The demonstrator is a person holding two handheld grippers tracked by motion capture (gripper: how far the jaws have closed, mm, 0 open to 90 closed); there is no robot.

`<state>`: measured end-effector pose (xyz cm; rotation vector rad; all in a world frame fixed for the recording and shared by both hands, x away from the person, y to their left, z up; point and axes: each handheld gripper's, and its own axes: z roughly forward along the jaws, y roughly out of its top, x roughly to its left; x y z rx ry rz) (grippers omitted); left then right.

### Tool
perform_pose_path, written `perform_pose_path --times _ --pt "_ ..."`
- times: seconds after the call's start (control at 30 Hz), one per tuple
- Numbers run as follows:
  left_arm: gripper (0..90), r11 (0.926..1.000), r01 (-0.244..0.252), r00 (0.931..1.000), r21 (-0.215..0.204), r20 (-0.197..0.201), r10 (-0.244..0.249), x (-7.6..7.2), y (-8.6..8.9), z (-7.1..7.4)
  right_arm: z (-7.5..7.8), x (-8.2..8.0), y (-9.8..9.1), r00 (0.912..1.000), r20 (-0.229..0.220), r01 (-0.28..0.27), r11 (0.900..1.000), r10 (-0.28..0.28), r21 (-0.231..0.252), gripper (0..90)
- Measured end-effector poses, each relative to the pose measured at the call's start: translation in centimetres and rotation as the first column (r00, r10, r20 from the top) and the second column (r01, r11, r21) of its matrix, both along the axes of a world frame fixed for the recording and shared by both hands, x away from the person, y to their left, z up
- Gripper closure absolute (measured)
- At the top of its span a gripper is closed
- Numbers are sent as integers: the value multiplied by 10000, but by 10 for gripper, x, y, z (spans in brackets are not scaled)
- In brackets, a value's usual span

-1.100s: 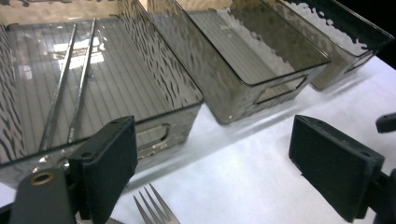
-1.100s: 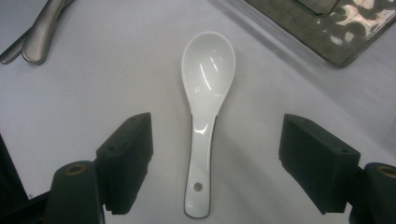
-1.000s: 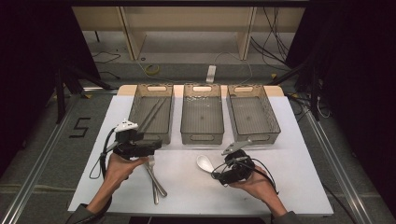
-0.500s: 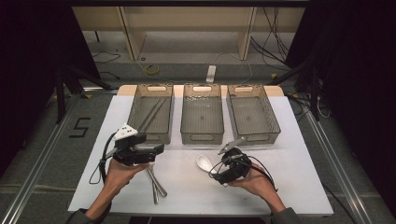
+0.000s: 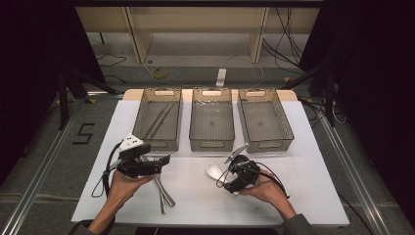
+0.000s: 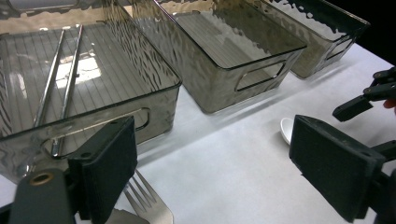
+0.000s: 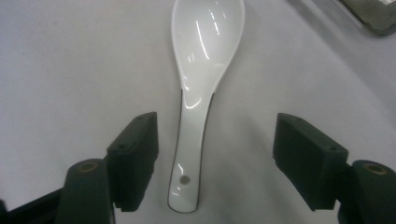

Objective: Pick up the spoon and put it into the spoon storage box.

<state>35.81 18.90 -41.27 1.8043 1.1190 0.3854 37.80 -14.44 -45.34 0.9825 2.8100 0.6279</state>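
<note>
Spoon pickup: right gripper [image 7: 215,154] straddles the glossy white ceramic soup spoon [image 7: 203,79] lying flat on the white table [image 7: 70,65].
Its jaws, just closing, stand wide apart of the handle; centre them before squeezing. Beyond the spoon, the left gripper [image 6: 212,172] hangs wide, empty.

A grey floor [image 5: 49,147] surrounds the white table [image 5: 303,196]; beyond it stands a pale wooden shelf unit [image 5: 195,24], cables [image 5: 288,34] trailing, darkness at both sides.
</note>
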Motion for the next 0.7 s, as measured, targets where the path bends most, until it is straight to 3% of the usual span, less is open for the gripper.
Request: perform_pose_path --times 0.4,0.7 --pt "146 9998 180 9997 15 143 -180 -7 -4 0 -5 1 12 9993 -304 -248 9980 230 -584 491" --pt "146 9997 230 9997 -65 77 -229 -7 -5 -1 -8 3 15 9992 -287 -279 9973 260 -680 586"
